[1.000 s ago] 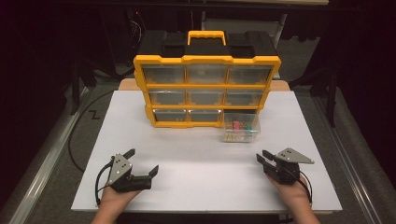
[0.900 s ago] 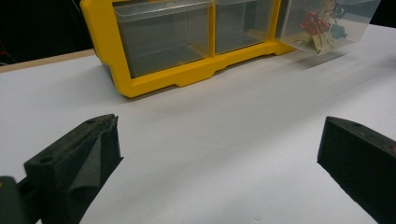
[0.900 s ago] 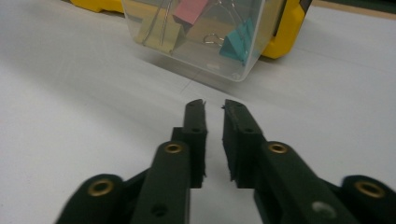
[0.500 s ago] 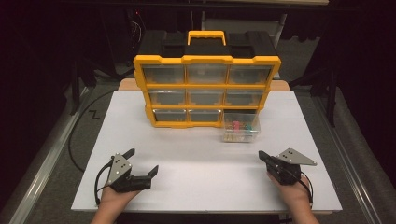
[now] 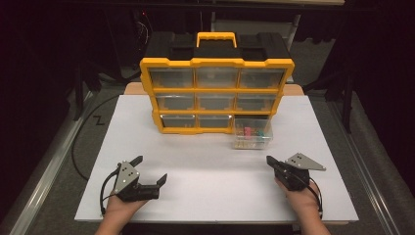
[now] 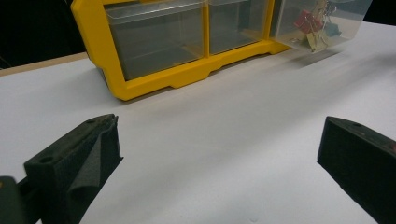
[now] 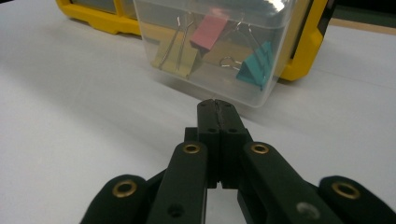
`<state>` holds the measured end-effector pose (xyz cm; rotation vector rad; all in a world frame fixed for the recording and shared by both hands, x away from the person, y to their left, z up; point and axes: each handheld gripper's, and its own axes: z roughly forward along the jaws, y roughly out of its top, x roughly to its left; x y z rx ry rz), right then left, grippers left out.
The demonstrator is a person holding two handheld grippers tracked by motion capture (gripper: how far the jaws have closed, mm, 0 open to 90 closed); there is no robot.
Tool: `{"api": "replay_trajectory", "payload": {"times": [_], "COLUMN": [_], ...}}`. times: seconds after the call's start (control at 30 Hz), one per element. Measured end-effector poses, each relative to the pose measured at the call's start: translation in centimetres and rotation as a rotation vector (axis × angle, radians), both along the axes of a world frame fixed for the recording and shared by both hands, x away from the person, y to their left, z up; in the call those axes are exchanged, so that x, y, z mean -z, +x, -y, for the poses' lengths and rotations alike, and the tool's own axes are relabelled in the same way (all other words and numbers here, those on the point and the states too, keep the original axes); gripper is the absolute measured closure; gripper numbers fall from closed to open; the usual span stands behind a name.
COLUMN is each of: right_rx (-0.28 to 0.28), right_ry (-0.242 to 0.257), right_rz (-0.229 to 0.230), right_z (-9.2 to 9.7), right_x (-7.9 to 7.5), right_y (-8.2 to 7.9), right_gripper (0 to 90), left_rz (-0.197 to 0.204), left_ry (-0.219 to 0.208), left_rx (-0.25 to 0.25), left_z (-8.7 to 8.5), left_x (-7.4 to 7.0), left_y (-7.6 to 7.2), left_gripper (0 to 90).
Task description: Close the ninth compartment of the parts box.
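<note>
White surface [image 5: 205, 191] fills the middle of the high view, dark floor and gear around it. At upper centre stands a yellow organizer [image 5: 216, 95] with nine clear drawers and a black top with a handle. One drawer [image 5: 252, 134], the bottom right one, is pulled out and sits on the surface just in front of its slot, right of centre; whether it is fully free of the slot I cannot tell. It holds binder clips [image 7: 210, 44], pink, yellow and teal.

At lower left the left tool [image 5: 150, 169] rests with jaws wide apart and nothing between them. At lower right the right tool [image 5: 269, 160] has just closed its jaws; they meet with nothing gripped, and its tip points at the drawer from near.

Judging by this, the work is at an early stage: the drawer is out, but no clip is lifted and no tool touches the drawer.

Contents of the other drawers are hard to make out. Both forearms are cut off by the bottom edge.
</note>
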<state>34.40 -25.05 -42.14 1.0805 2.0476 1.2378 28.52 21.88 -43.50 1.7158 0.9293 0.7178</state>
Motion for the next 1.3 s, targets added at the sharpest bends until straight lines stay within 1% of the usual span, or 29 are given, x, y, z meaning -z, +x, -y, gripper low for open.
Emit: {"api": "replay_trajectory", "payload": {"times": [0.1,0.17,0.3,0.4,0.5,0.57,0.7,0.77,0.87,0.93,1.0,1.07,1.3], "right_rx": [0.003,0.001,0.004,0.006,0.003,0.002,0.005,0.008,0.011,0.008,0.005,0.007,0.004], "right_ry": [-0.002,-0.019,-0.039,-0.018,-0.013,-0.009,-0.013,-0.005,-0.009,-0.024,-0.028,-0.043,-0.041], "right_rz": [-0.001,-0.002,-0.008,-0.010,-0.008,-0.008,-0.013,-0.016,-0.010,-0.009,-0.009,0.001,0.004], "right_z": [-0.3,-0.6,-1.1,-1.6,-2.3,-2.6,-3.1,-3.3,-3.6,-4.0,-4.2,-4.3,-4.6], "right_x": [-0.1,-0.2,-0.2,-0.4,-0.5,-0.5,-0.7,-0.9,-1.1,-1.2,-1.3,-1.4,-1.8], "right_y": [0.3,0.6,1.2,1.7,2.3,2.6,3.2,3.5,3.8,3.9,4.1,4.1,4.4], "right_gripper": [90.0,90.0,90.0,90.0,90.0,90.0,90.0,90.0,90.0,90.0,90.0,90.0,90.0], "left_rz": [0.000,0.003,0.005,0.011,0.015,0.016,0.016,0.017,0.019,0.021,0.023,0.026,0.026], "left_ry": [-0.002,-0.008,-0.016,-0.016,-0.016,-0.007,-0.003,-0.003,-0.007,-0.006,-0.008,-0.016,-0.018], "left_rx": [0.005,0.005,0.004,0.008,0.016,0.023,0.032,0.034,0.031,0.031,0.030,0.025,0.023], "left_z": [0.0,0.0,-0.2,-0.2,-0.2,-0.1,0.0,-0.1,-0.1,-0.2,-0.2,-0.3,-0.5], "left_x": [0.0,-0.1,-0.1,-0.1,-0.2,-0.2,-0.1,-0.1,-0.1,-0.2,-0.2,-0.3,-0.3], "left_y": [-0.1,-0.1,-0.2,-0.2,-0.3,-0.3,-0.2,-0.2,-0.2,-0.2,-0.2,-0.2,-0.2], "left_gripper": [0.3,0.2,0.3,0.3,0.2,0.3,0.2,0.2,0.2,0.3,0.3,0.2,0.2]}}
